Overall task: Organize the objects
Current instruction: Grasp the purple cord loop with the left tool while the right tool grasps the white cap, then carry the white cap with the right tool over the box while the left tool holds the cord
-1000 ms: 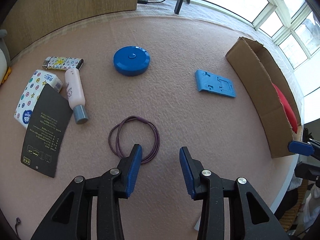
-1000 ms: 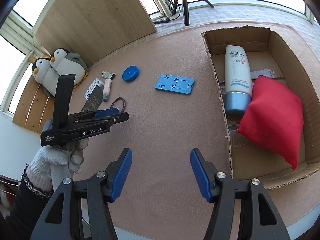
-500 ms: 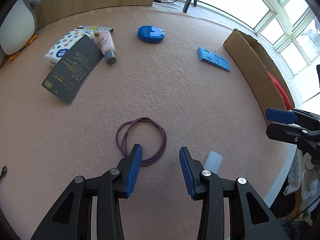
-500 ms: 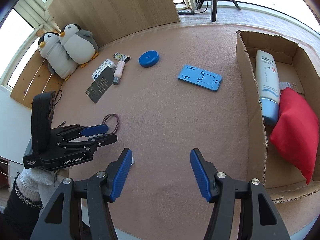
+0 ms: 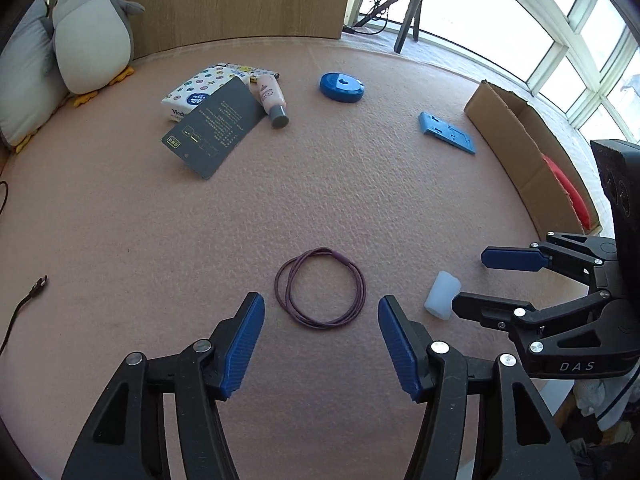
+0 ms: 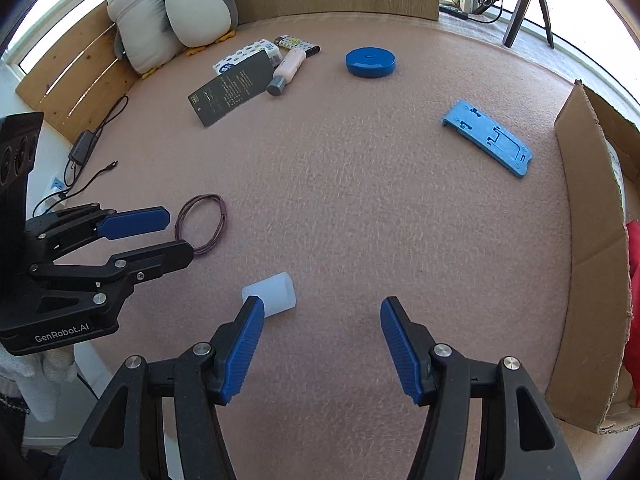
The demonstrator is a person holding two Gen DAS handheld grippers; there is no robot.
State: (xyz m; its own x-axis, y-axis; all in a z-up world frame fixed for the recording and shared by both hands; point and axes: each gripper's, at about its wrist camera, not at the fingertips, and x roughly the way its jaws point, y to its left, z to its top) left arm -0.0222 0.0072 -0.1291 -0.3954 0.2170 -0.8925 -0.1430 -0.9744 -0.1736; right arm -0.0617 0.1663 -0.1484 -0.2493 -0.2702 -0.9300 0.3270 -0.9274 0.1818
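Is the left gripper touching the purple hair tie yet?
Apart. The left wrist view shows the left gripper open, its jaws having just widened, with bare mat between both pads and the purple hair tie.

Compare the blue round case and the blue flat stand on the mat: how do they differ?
Shape: the blue round case is a thick disc; the blue flat stand is a thin rectangular slab.
Surface: the case top is smooth with a small centre mark; the stand has cut-out slots and raised tabs.
Shade: the case is darker blue, the stand lighter.
Place: the stand lies nearer the cardboard box.
Both lie flat on the pink mat, untouched.
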